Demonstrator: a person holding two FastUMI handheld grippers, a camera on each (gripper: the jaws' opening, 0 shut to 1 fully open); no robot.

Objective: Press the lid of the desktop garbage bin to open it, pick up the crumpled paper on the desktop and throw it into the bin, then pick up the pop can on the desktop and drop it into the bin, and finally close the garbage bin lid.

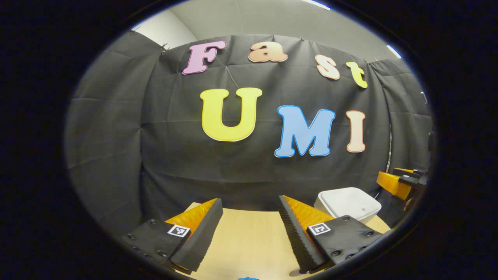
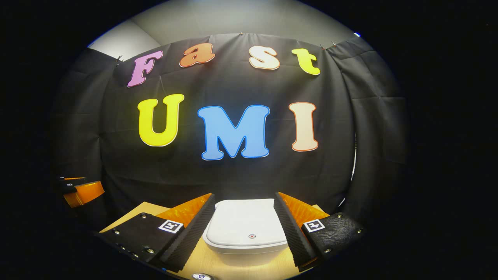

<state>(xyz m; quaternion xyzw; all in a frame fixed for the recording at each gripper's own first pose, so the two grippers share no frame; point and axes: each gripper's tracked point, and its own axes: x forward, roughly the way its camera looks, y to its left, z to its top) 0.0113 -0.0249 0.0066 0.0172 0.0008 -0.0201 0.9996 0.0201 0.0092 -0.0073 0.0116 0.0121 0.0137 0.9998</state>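
Both views sit low over the pale wooden table (image 1: 249,233), facing the back wall; shared: white rounded-lid plastic bin (image 2: 247,229) (nearer, centred in right gripper view).

White garbage bin (image 2: 246,229) lid closed on desktop (image 2: 202,261), framed between the parted right gripper (image 2: 244,225) fingers

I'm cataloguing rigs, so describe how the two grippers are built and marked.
Each gripper, left gripper and right gripper, has two wedge-shaped fingers with ridged inner pads, mounted on dark plates fixed with small screws. Each plate carries a square black-and-white marker tag. No cables or sleeves can be made out.
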